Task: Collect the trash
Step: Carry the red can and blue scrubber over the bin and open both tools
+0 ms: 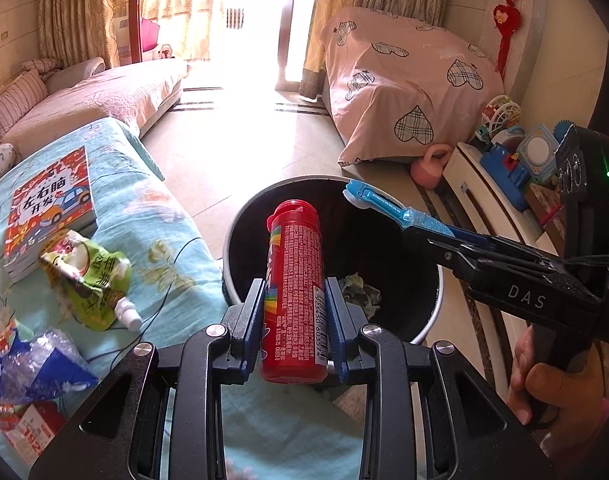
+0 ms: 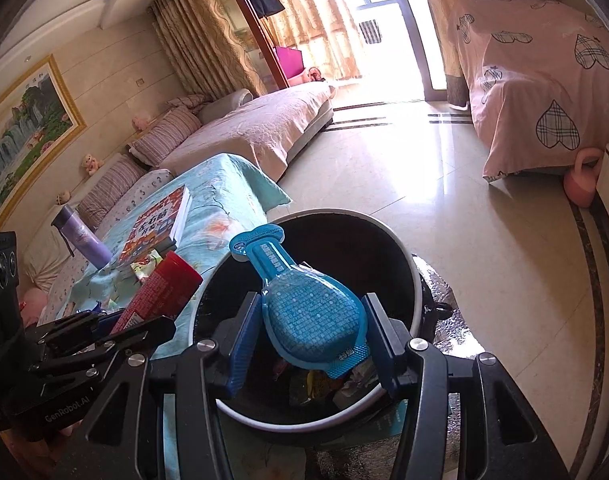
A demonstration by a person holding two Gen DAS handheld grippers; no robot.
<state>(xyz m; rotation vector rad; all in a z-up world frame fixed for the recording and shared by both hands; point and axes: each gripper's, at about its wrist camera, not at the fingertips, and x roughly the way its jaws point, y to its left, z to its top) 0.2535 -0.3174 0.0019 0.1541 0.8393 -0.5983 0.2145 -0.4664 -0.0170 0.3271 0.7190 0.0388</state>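
Observation:
My left gripper (image 1: 294, 312) is shut on a red candy tube (image 1: 295, 288) and holds it over the near rim of the black trash bin (image 1: 432, 312). The tube also shows in the right wrist view (image 2: 160, 290). My right gripper (image 2: 310, 328) is shut on a blue plastic blister pack (image 2: 304, 308) and holds it over the bin's (image 2: 412, 280) opening. The pack also shows in the left wrist view (image 1: 392, 206), over the bin's far rim. Crumpled trash (image 1: 360, 290) lies inside the bin.
A table with a light blue cloth (image 1: 176, 248) stands left of the bin. On it lie a green drink pouch (image 1: 92, 280), a crushed blue and clear wrapper (image 1: 36, 364), a children's book (image 1: 50, 208) and a purple bottle (image 2: 82, 242). A toy shelf (image 1: 516, 168) stands at right.

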